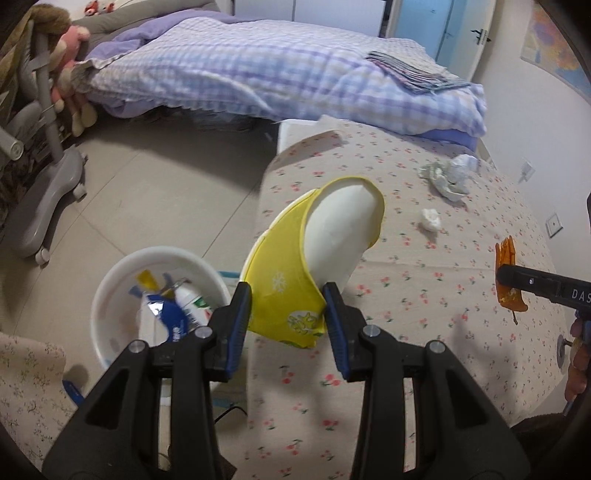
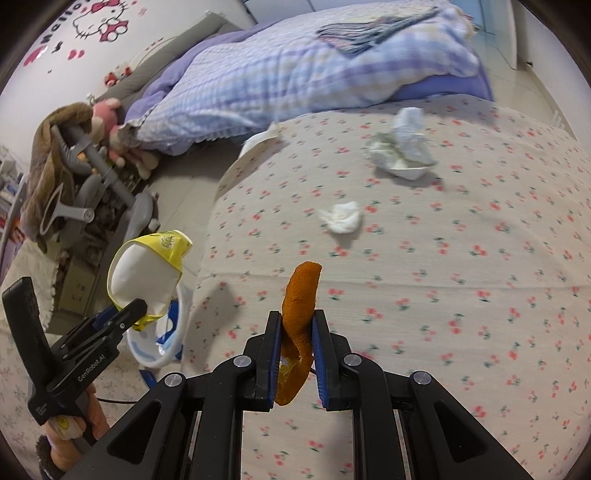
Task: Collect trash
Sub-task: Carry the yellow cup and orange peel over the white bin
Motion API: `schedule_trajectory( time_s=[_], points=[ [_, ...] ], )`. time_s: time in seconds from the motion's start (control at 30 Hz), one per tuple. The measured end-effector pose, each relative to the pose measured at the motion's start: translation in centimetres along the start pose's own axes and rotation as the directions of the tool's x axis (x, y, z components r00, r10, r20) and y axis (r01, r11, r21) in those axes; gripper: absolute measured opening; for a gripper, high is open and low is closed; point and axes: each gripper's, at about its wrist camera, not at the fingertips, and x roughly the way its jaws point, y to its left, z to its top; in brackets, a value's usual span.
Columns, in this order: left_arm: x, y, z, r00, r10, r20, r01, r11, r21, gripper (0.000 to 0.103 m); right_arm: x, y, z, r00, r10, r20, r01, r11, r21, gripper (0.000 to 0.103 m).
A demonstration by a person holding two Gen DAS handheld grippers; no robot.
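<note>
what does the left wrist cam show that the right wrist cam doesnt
Only the left wrist view looks into the white bin, showing the blue wrapper and small white bottle already inside.

Only the right wrist view shows the cartoon cat sticker on the wall, and the right gripper from behind.

Both show the left gripper shut on the crushed yellow cup, the orange peel in the right gripper, the crumpled tissues on the floral tablecloth, and the bed.

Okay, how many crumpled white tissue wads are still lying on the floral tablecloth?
2. A large crumpled white tissue wad lies near the table's far edge by the bed; a small white tissue wad sits nearer the middle. Others may lie outside the views.
</note>
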Motion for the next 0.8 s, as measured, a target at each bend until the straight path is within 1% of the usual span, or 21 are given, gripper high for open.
schedule_trajectory(
  time_s=[0.23,0.63,0.73,0.77,0.8],
  points=[
    [0.4,4.1,-0.6,0.998,0.05,-0.047,-0.054,0.995,-0.086,0.042,2.2,3.6,0.3,0.999,0.02,-0.028,-0.021,0.999,-0.05,0.017],
    [1.4,9.4,-1.9,0.989,0.08,-0.125,-0.105,0.973,-0.206,0.044,6.1,9.3,0.1,0.995,0.046,-0.084,-0.057,0.99,-0.128,0.017],
    [2.0,10.7,-2.2,0.985,0.076,-0.157,-0.111,0.967,-0.228,0.048,6.9,10.3,0.1,0.994,0.059,-0.094,-0.072,0.988,-0.138,0.017],
    [2.1,11.1,-2.2,0.983,0.077,-0.167,-0.117,0.963,-0.241,0.056,7.2,10.7,0.1,0.993,0.063,-0.098,-0.077,0.987,-0.143,0.017],
    [2.0,11.6,-2.3,0.982,0.079,-0.169,-0.122,0.958,-0.261,0.072,7.5,11.1,0.1,0.992,0.069,-0.102,-0.083,0.986,-0.148,0.017]
  ],
)
